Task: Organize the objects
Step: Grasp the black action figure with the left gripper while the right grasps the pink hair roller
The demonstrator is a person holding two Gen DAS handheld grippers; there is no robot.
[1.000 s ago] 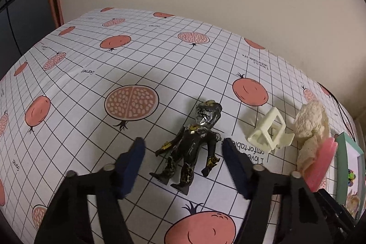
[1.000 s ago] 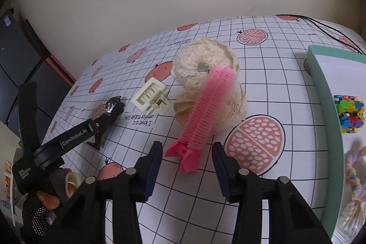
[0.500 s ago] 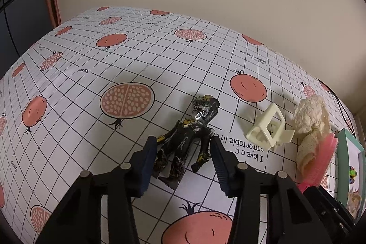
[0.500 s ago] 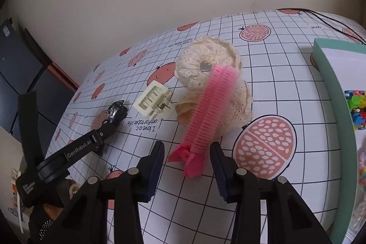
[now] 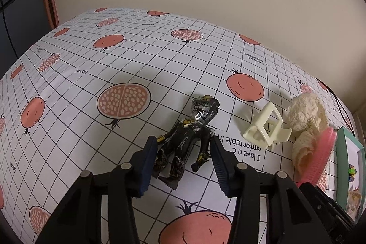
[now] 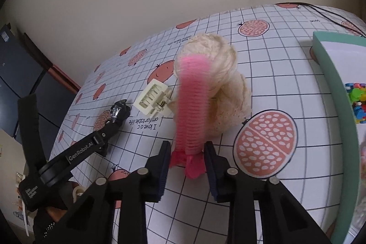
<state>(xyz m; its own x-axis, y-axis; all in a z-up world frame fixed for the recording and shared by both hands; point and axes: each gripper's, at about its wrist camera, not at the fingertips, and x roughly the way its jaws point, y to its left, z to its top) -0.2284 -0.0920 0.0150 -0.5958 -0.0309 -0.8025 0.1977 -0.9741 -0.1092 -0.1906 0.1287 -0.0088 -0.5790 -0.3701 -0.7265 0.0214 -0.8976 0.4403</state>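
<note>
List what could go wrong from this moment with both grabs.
1. The right tongs are closing on only the narrow tail of the pink hair clip; it could pivot or drag the cream scrunchie beneath it.
2. The left tongs straddle the black figurine's legs; its splayed arm could make it twist out.

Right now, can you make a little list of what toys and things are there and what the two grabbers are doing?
surface: pomegranate-print tablecloth
left gripper: around the black toy figure, which lies flat
right gripper: jaws closing on the pink hair clip
under clip: cream scrunchie
between them: cream claw clip
far right: teal tray holding colourful blocks
</note>
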